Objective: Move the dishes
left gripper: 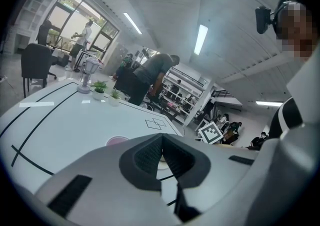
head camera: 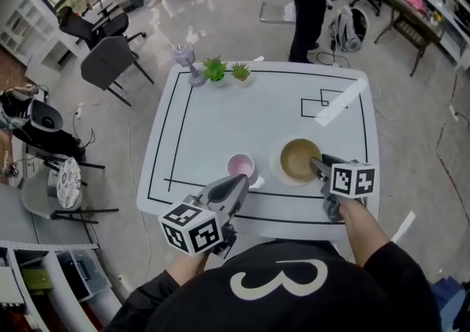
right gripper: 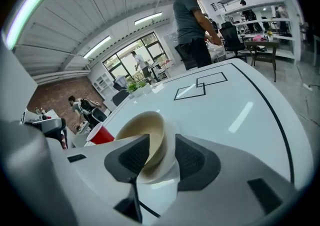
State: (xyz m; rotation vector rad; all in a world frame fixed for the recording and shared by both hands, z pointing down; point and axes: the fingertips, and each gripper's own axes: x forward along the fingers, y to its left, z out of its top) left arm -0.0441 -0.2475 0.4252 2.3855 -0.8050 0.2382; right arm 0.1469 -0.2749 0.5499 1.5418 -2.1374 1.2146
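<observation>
A beige bowl [head camera: 297, 158] sits on a white plate [head camera: 275, 167] near the front edge of the white table [head camera: 220, 117]. My right gripper [head camera: 317, 165] is at the bowl's right rim. In the right gripper view its jaws are closed on the bowl [right gripper: 145, 130] wall and the plate [right gripper: 172, 170] edge, which fill the gap of the right gripper [right gripper: 161, 157]. A pink cup [head camera: 240, 165] stands left of the plate. My left gripper [head camera: 242, 182] hovers just in front of the cup. The left gripper [left gripper: 161, 152] is shut and empty, with the cup [left gripper: 117, 140] just beyond it.
Two small potted plants [head camera: 214, 70] [head camera: 241, 71] and a grey-purple goblet [head camera: 187, 59] stand at the table's far edge. A white tape strip [head camera: 341, 100] crosses black outlined squares at far right. A person [head camera: 308, 0] stands beyond the table. Chairs [head camera: 110, 59] are to the left.
</observation>
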